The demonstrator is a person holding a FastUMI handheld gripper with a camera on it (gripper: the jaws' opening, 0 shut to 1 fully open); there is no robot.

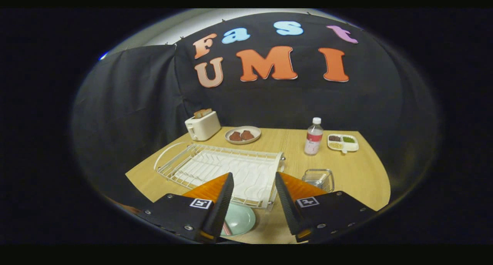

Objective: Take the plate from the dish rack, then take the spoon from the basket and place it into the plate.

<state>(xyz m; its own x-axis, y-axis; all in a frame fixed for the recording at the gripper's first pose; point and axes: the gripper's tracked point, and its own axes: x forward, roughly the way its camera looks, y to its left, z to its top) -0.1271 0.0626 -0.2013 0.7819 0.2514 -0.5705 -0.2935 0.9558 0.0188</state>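
plate (240, 218): pale green, flat on the worktop (358, 172), just in front of the dish rack's near edge, low between the jaws & closer to the left one. partly hidden by that finger.
in plate: a thin striped thing (227, 229) at its left rim, prob. the spoon, too hidden to be sure.
dish rack (227, 168): white wire frame w/ white drip tray under it, on the left half of the worktop, just ahead of the jaws. nothing standing in it that i can make out.
basket (319, 179): small wire basket, right of the rack, near it but apart, just beyond the right finger. contents can't tell, looks see-through.
gripper (254, 197): jaws wide apart, holding nothing, touching nothing. rack's near edge & plate show in the gap.
round plate (243, 135): beige, far side of worktop behind the rack, 2 brown food pieces on it.
toaster (202, 125): cream, far left corner, just left of the round plate, bread slices sticking up from the slots.
bottle (314, 136): clear w/ white cap & reddish label, upright, right of centre, beyond the basket.
divided dish (343, 142): white, 3 compartments, just right of the bottle. dark bits in one, green in another, yellowish in the third.
worktop: light wood, black cloth wall behind & to the left.
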